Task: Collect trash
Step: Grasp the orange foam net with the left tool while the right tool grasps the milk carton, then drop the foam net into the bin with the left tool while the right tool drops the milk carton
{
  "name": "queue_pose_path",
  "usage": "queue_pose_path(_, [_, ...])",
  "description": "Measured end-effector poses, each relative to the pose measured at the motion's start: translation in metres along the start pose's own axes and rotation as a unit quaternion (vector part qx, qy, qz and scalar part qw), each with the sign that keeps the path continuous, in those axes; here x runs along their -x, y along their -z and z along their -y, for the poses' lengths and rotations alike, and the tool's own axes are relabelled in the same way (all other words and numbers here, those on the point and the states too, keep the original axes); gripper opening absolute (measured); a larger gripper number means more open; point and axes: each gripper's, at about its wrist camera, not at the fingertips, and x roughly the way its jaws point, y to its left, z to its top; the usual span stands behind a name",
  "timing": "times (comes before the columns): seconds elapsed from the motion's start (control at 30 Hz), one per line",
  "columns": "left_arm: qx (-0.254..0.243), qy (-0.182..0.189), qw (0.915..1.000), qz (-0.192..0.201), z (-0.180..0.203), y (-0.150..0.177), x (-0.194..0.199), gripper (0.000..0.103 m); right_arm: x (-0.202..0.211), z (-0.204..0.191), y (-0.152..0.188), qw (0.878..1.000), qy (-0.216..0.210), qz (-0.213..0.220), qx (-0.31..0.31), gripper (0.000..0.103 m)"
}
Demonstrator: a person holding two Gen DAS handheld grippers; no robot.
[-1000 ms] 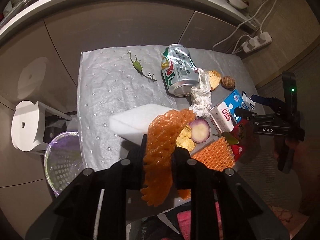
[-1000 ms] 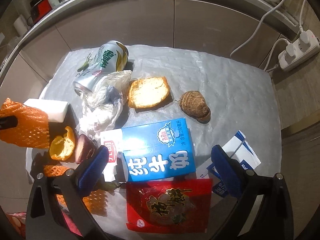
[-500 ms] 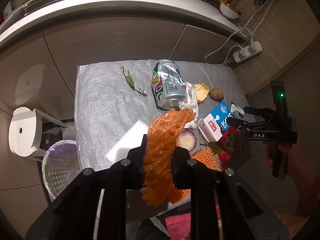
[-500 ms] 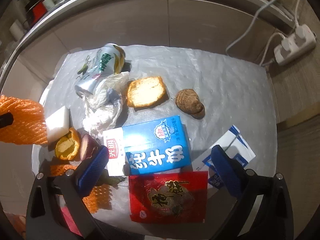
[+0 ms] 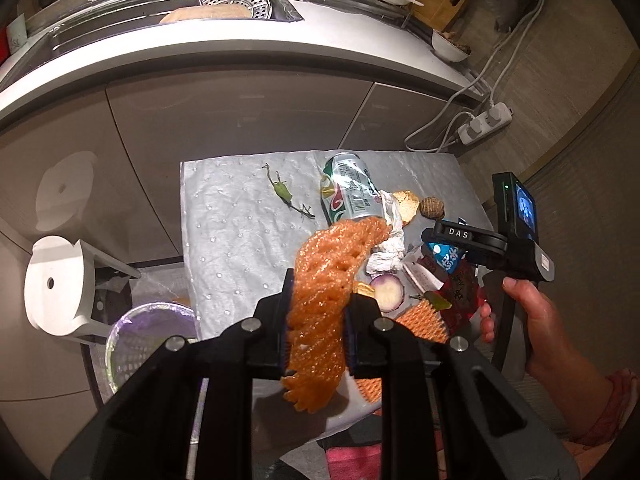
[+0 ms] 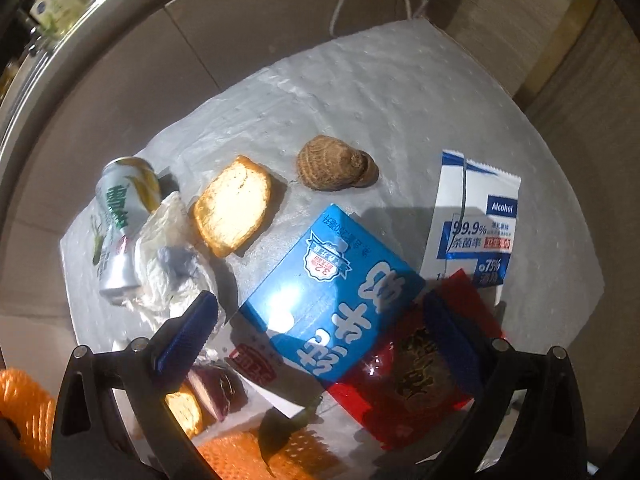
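Litter covers the bench (image 5: pixel 240 240); left tongs (image 5: pixel 316 334) pinch orange netting (image 5: pixel 324 280), right tongs (image 6: pixel 320 332) gape wide above a milk carton (image 6: pixel 332 300).

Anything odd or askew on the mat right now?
Drink can lies on its side against crumpled tissue. Milk carton lies flat, overlapping the red snack packet. No spill visible.

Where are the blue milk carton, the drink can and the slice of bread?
milk carton (image 6: pixel 320 280): right wrist view, middle of its blue face.
drink can (image 5: pixel 352 192): left wrist view, its printed side.
slice of bread (image 6: pixel 234 210): right wrist view, its pale cut face.
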Motion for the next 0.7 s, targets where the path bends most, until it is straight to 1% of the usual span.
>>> queue_pose_path(0.07, [-0.013,0.003,0.9999,-0.009,-0.020,0.002,0.003,0.020,-0.009,0.000,0.004,0.999,0.014,0.000,-0.031,0.101])
queue_pose_path(0.1, [-0.017,0.007,0.9998,-0.013,-0.031,0.003,0.005,0.020,-0.012,0.001,0.007,0.999,0.012,0.000,-0.044,0.094])
queue_pose_path(0.13, [-0.021,0.007,0.9996,-0.015,-0.043,0.006,0.008,0.020,-0.016,0.001,0.009,0.999,0.006,-0.002,-0.053,0.090])
queue_pose_path(0.2, [-0.036,-0.004,0.9991,-0.023,-0.066,0.013,0.008,0.020,-0.017,0.003,0.013,0.998,0.003,0.009,-0.067,0.085])
queue_pose_path(0.27, [-0.053,-0.018,0.9976,-0.040,-0.087,0.024,0.004,0.020,-0.015,0.004,0.015,0.997,-0.002,0.020,-0.076,0.080])
queue_pose_path(0.37, [-0.063,-0.033,0.9946,-0.076,-0.121,0.048,-0.010,0.020,-0.010,0.014,0.023,0.994,-0.013,0.029,-0.100,0.075])
queue_pose_path(0.43, [-0.061,-0.041,0.9916,-0.106,-0.143,0.067,-0.024,0.020,0.000,0.025,0.032,0.992,-0.020,0.039,-0.117,0.074])
queue_pose_path(0.53, [-0.050,-0.041,0.9865,-0.151,-0.172,0.097,-0.051,0.020,0.019,0.033,0.041,0.990,-0.027,0.059,-0.125,0.073])
queue_pose_path(0.6, [-0.040,-0.033,0.9822,-0.181,-0.185,0.117,-0.071,0.021,0.032,0.035,0.043,0.989,-0.030,0.070,-0.126,0.073])
queue_pose_path(0.63, [-0.034,-0.033,0.9792,-0.197,-0.191,0.125,-0.082,0.023,0.041,0.034,0.044,0.988,-0.035,0.076,-0.126,0.073])
queue_pose_path(0.7, [-0.024,-0.033,0.9741,-0.222,-0.199,0.139,-0.102,0.033,0.057,0.032,0.051,0.989,-0.038,0.087,-0.116,0.073])
